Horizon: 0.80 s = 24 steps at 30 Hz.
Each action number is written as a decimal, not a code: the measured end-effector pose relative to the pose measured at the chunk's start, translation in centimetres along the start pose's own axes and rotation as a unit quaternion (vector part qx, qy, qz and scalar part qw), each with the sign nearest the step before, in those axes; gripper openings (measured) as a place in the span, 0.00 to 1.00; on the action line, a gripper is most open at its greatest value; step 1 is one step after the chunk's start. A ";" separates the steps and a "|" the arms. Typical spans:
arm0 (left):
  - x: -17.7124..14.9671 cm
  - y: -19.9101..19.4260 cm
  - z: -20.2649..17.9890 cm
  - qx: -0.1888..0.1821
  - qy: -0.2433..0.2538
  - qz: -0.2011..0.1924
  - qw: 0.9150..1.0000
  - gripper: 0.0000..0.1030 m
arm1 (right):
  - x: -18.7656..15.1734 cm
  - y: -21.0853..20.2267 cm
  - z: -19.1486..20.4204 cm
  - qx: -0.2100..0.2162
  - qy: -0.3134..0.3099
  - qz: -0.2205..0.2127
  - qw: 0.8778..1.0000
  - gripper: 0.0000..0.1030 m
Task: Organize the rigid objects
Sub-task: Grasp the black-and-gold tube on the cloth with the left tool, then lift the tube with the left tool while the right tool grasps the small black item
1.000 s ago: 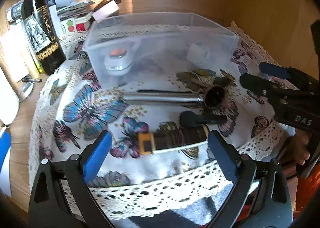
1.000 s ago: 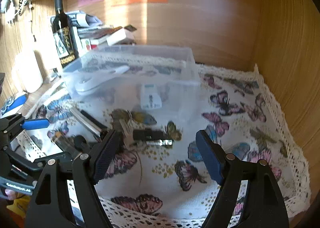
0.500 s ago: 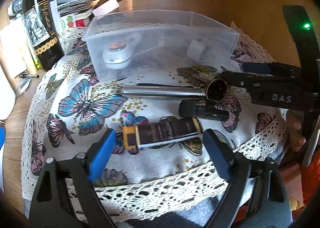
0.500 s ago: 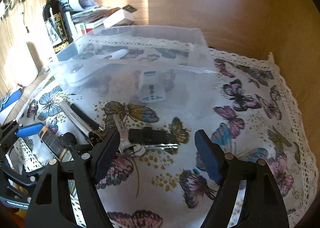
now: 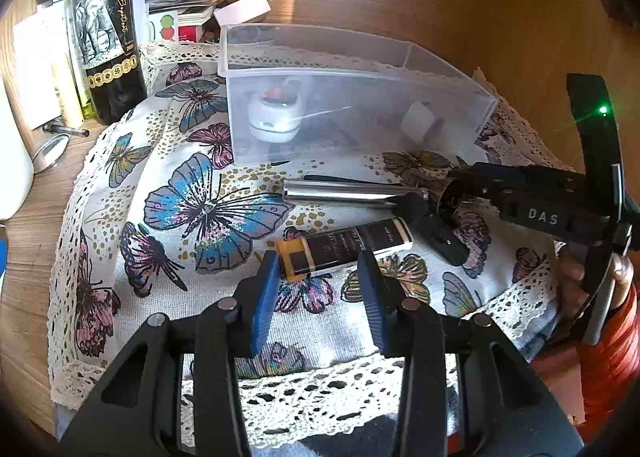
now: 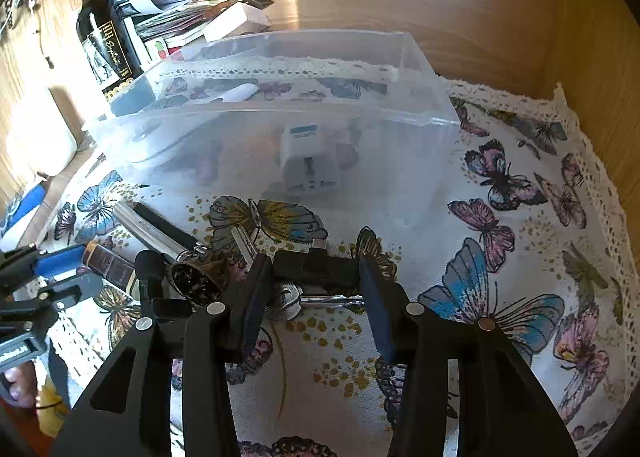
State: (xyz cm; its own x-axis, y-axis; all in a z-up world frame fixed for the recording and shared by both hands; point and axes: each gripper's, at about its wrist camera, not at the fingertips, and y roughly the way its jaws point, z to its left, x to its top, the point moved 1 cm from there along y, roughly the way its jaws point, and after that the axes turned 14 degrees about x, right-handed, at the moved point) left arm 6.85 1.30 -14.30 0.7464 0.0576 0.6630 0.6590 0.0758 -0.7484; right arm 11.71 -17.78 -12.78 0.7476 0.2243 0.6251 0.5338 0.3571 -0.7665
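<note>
In the left wrist view we see the left gripper (image 5: 318,269) at the lower middle of the frame. Its jaws have just been closing, and the yellow-capped end of a dark tube (image 5: 344,243) lies between the blue pads (image 5: 264,293); we cannot tell if the pads already press on it. The tube has small writing that we cannot read. Above it lie a metal rod (image 5: 340,193) and a small black microphone (image 5: 434,223) on the butterfly cloth (image 5: 192,209). At the right, the right gripper's body shows the letters "DAS". The clear plastic box (image 5: 344,97) in the upper middle holds a white round device (image 5: 274,115). A wine bottle (image 5: 106,29) at the upper left has an elephant on its label.

In the right wrist view the right gripper (image 6: 316,275) sits at the lower middle. Its jaws have just been closing and stand at both ends of a black adapter (image 6: 316,267); firm contact is not clear. A key (image 6: 296,303) lies under it. Inside the box a white plug adapter (image 6: 308,159) has a blue label, not readable.
</note>
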 end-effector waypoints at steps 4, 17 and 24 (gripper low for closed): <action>0.3 -0.3 -0.6 -0.006 -0.004 -0.003 1.000 0.75 | 0.1 -0.1 0.1 -0.010 -0.005 -0.007 1.000 0.40; 1.5 2.1 -4.8 0.057 0.042 0.009 0.997 0.80 | -0.5 -3.9 -0.4 -0.001 -0.009 -0.067 0.998 0.40; 1.9 2.5 -5.2 0.078 0.035 0.021 0.996 0.82 | -0.6 -4.9 -0.3 0.007 -0.006 -0.090 0.996 0.40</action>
State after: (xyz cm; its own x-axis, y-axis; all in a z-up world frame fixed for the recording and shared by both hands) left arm 10.43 -3.54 -15.01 0.7807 -0.0046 0.6249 0.6090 0.2296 -0.7592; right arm 8.75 -19.97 -9.43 0.6347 0.1668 0.7546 0.6532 0.4059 -0.6392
